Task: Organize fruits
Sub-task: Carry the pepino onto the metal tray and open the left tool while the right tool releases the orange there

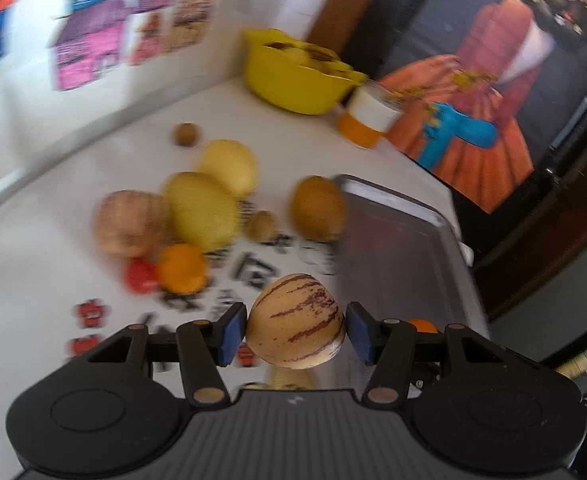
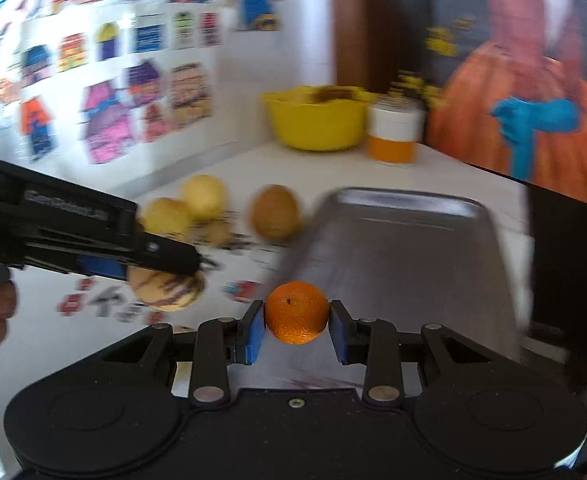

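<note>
Left wrist cam: left gripper (image 1: 296, 334) is clamped about halfway on a striped pepino melon (image 1: 296, 321), up off the table beside the metal tray (image 1: 403, 248). Right wrist cam: right gripper (image 2: 296, 330) squeezes a small orange (image 2: 296, 312) over that tray's near end.

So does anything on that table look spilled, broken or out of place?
Nothing looks spilled or damaged. The loose fruit lies scattered on the table beside the metal tray, which is bare where visible. The bananas in the yellow bowl show dark brown patches, but the blur hides detail.
</note>
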Action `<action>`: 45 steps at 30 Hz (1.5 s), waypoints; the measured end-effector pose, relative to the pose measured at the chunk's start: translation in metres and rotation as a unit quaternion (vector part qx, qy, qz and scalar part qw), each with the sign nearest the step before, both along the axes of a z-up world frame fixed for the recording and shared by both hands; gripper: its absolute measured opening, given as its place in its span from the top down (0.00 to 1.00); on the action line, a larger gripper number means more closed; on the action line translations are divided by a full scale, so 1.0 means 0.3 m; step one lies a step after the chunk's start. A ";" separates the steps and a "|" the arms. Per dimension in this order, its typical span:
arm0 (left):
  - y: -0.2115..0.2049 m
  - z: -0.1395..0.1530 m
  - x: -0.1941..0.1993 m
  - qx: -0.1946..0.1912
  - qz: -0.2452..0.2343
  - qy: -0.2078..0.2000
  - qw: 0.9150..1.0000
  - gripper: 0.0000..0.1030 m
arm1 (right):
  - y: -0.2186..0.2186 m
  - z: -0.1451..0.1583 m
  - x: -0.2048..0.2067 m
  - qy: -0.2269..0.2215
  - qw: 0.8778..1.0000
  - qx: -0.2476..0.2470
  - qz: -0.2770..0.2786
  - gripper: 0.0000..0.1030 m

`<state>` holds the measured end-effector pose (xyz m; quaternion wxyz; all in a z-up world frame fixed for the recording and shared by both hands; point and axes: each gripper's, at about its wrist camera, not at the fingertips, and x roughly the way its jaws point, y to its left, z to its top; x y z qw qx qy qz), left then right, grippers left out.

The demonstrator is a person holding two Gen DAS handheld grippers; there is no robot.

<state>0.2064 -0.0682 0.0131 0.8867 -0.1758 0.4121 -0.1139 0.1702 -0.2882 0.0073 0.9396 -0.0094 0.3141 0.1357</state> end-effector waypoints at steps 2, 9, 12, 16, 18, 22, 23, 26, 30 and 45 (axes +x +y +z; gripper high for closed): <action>-0.050 0.002 0.008 -0.002 -0.018 -0.002 1.000 0.43 | -0.045 -0.013 -0.012 0.004 1.000 -0.002 -0.026 0.65; -0.218 -0.019 0.018 0.000 -0.072 0.006 0.997 0.43 | -0.141 -0.059 -0.060 0.011 0.998 -0.013 -0.066 0.65; -0.261 -0.030 0.013 0.005 -0.083 0.010 0.996 0.43 | -0.155 -0.068 -0.066 0.012 0.997 -0.014 -0.074 0.65; -0.296 -0.040 0.019 0.014 -0.088 0.013 0.996 0.43 | -0.162 -0.071 -0.056 0.007 0.997 -0.017 -0.080 0.65; -0.305 -0.042 0.024 0.015 -0.084 0.013 0.996 0.43 | -0.163 -0.071 -0.047 0.002 0.996 -0.020 -0.085 0.65; -0.309 -0.042 0.036 0.019 -0.073 0.007 0.997 0.43 | -0.156 -0.074 -0.024 -0.008 0.995 -0.030 -0.094 0.65; -0.309 -0.043 0.038 0.020 -0.071 0.007 0.997 0.43 | -0.152 -0.075 -0.016 -0.010 0.995 -0.034 -0.097 0.65; -0.310 -0.050 0.053 0.020 -0.065 0.008 0.998 0.43 | -0.149 -0.079 0.008 -0.014 0.994 -0.038 -0.101 0.65; -0.315 -0.054 0.074 0.018 -0.059 0.008 0.998 0.43 | -0.143 -0.082 0.032 -0.017 0.993 -0.044 -0.109 0.64; -0.289 0.023 0.040 0.010 -0.050 -0.037 0.998 0.24 | -0.139 0.000 -0.072 -0.067 0.989 -0.054 -0.123 0.12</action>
